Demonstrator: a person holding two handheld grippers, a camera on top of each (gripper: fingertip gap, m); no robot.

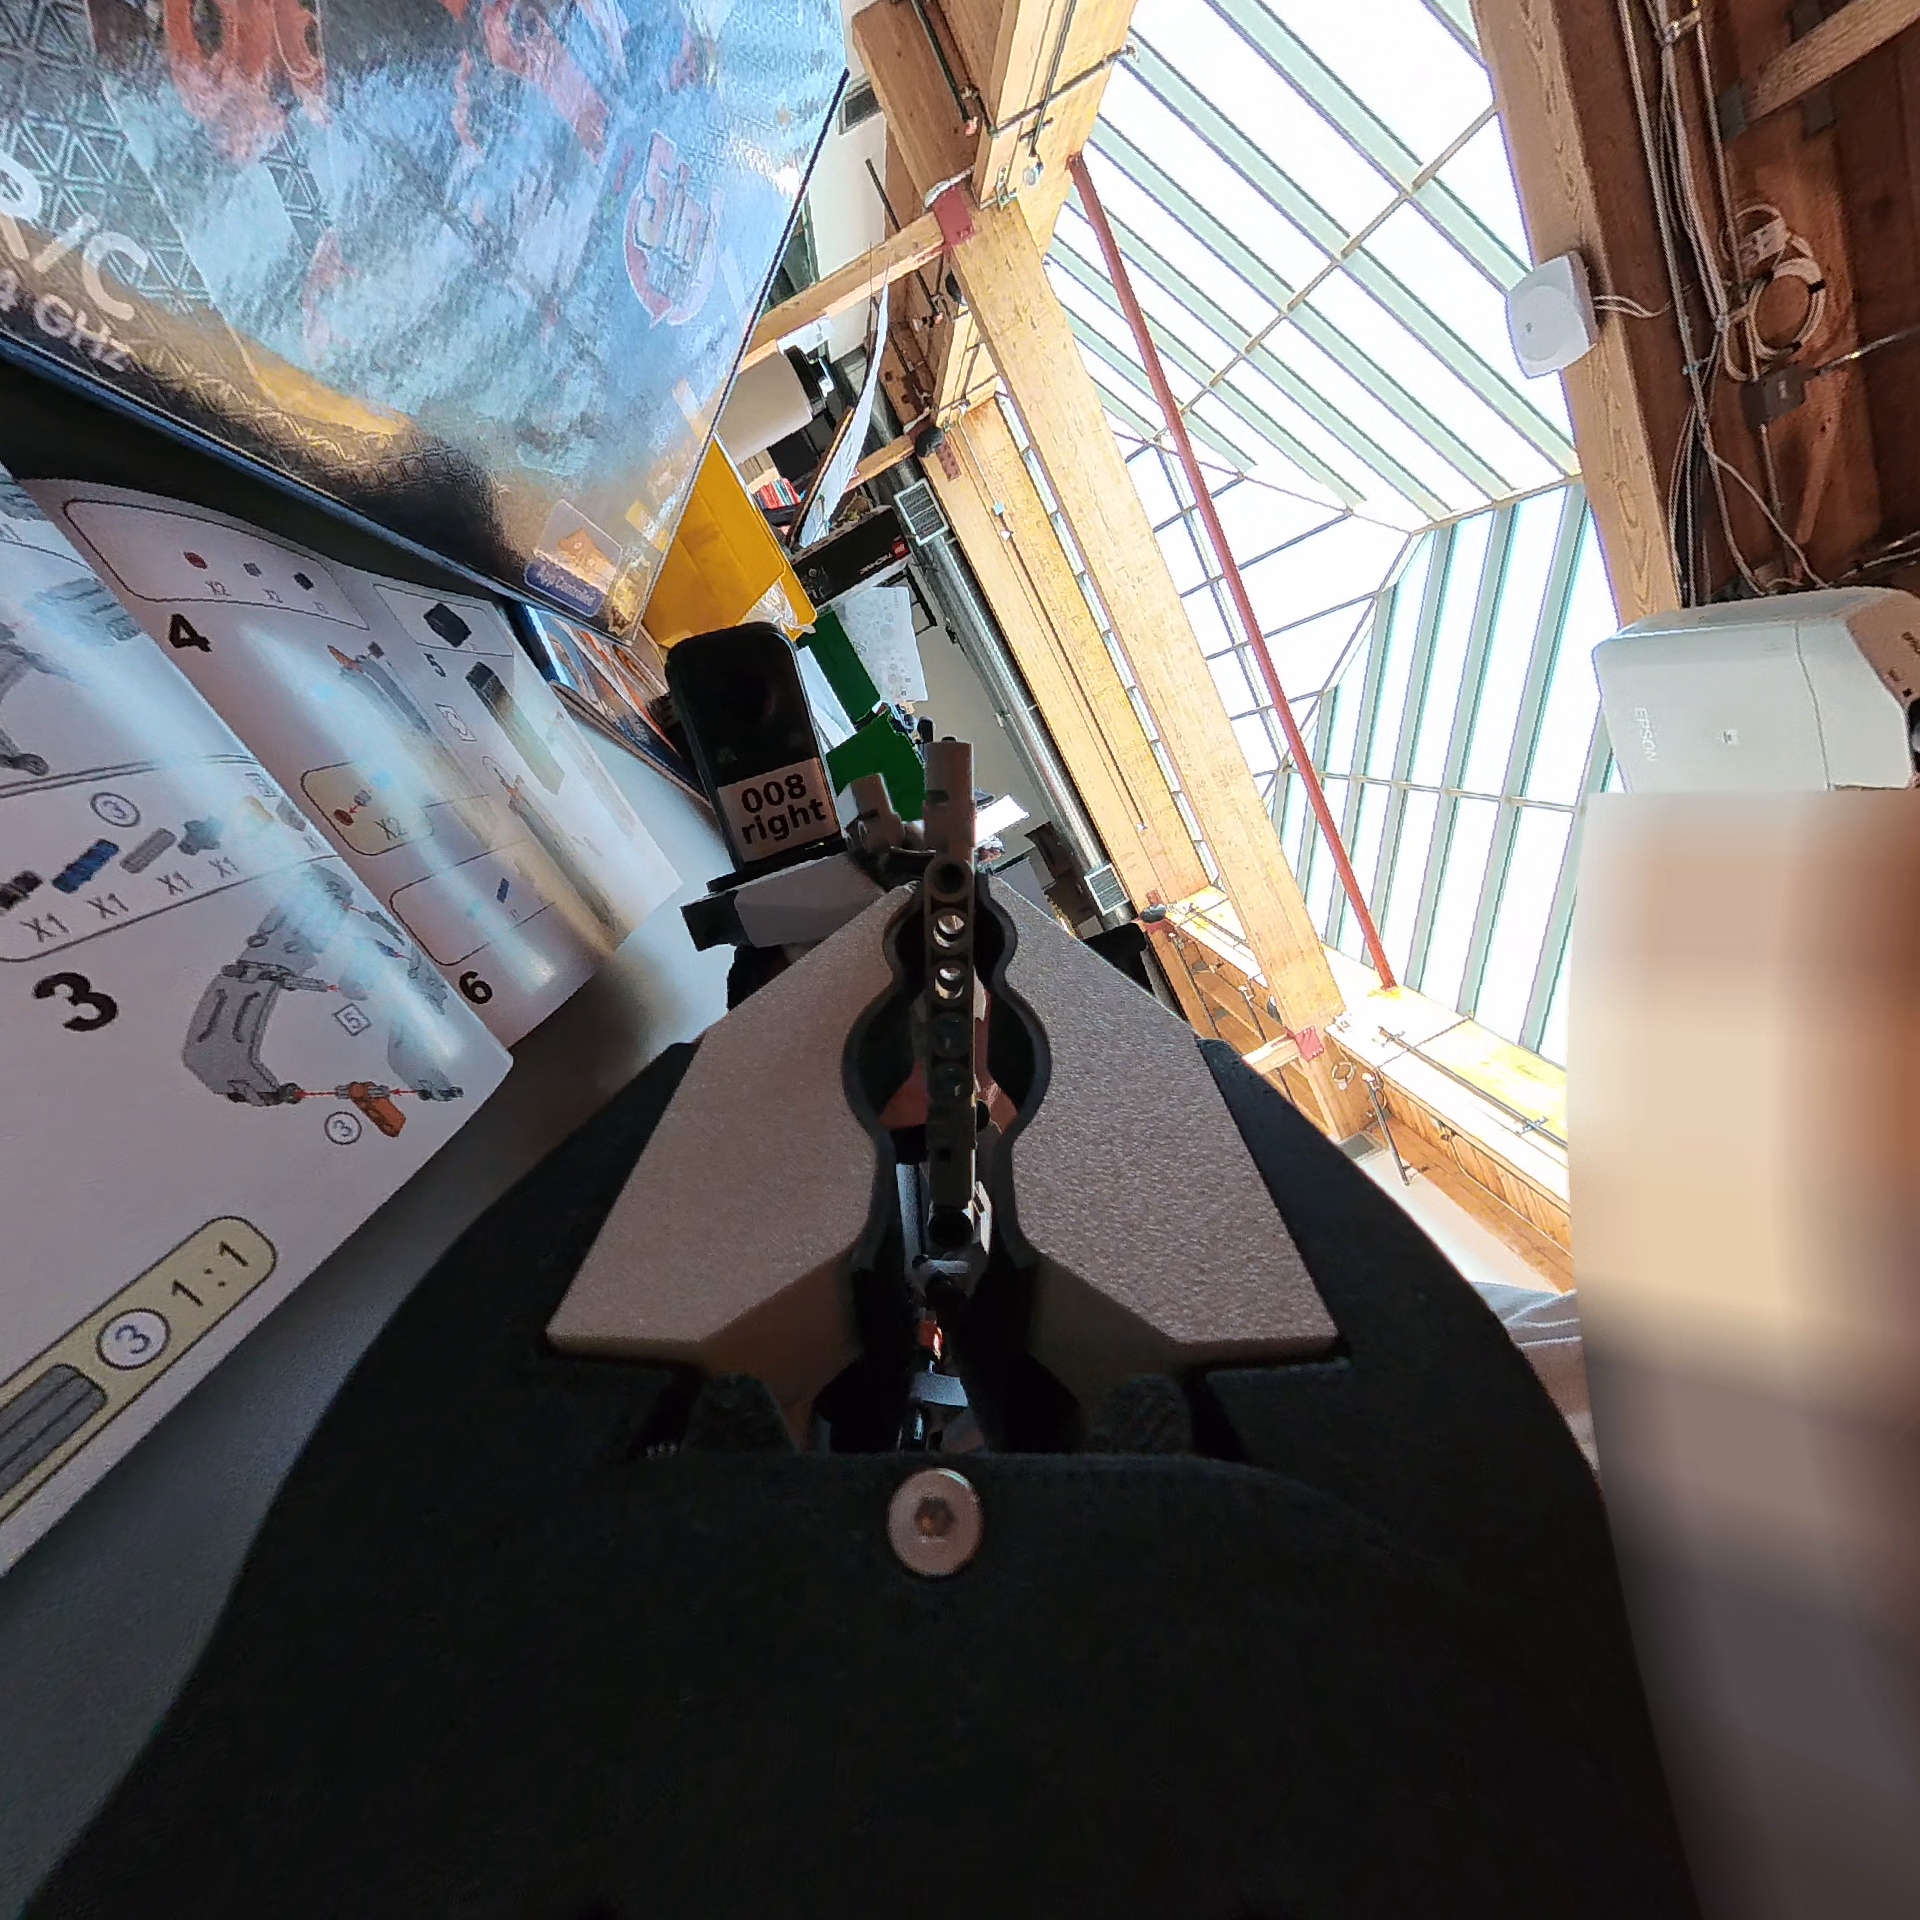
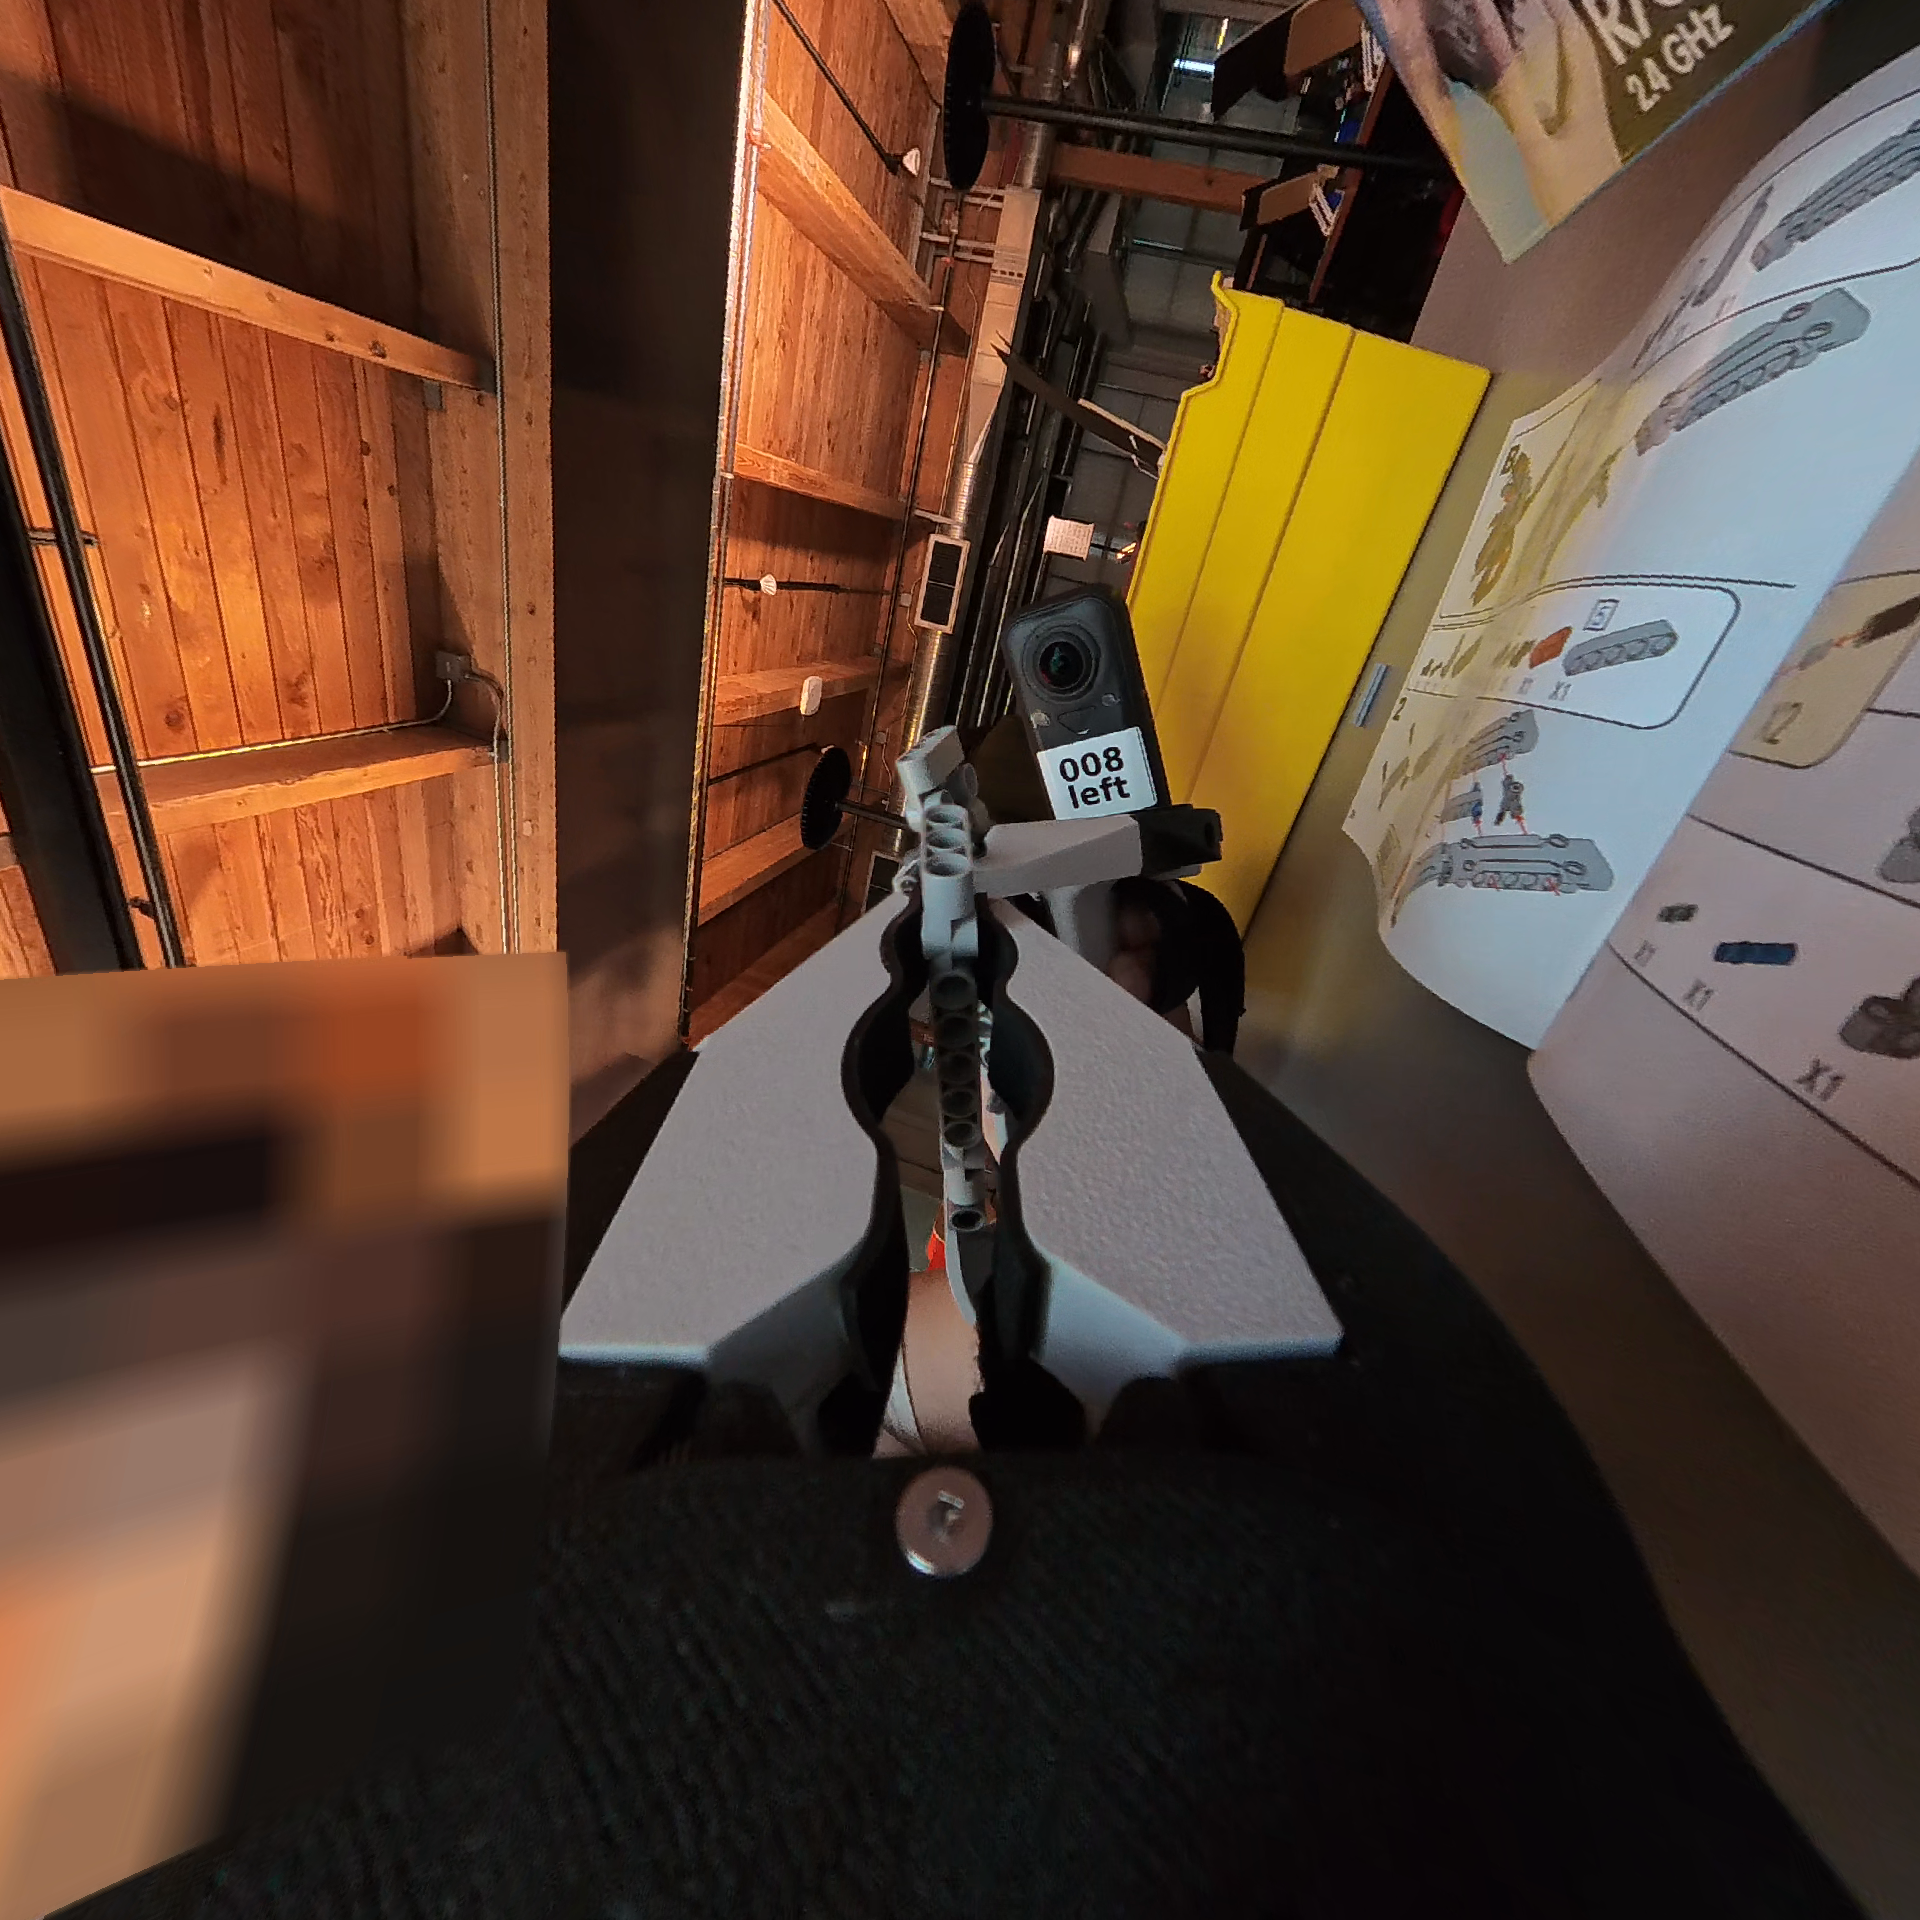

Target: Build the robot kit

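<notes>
We see an open instruction booklet [image 1: 208, 831] lying on the grey table [image 1: 312, 1299], with a printed box [image 1: 416, 208] standing behind it and a yellow bin [image 2: 1299, 571] beyond. Our left gripper [image 1: 951, 904] is clamped on a grey holed beam assembly [image 1: 948, 987], held up above the table between both tools. Our right gripper [image 2: 951, 914] is pinched on the same assembly from the opposite side, facing the left one, whose labelled camera [image 2: 1081, 707] shows just behind the beam.
</notes>
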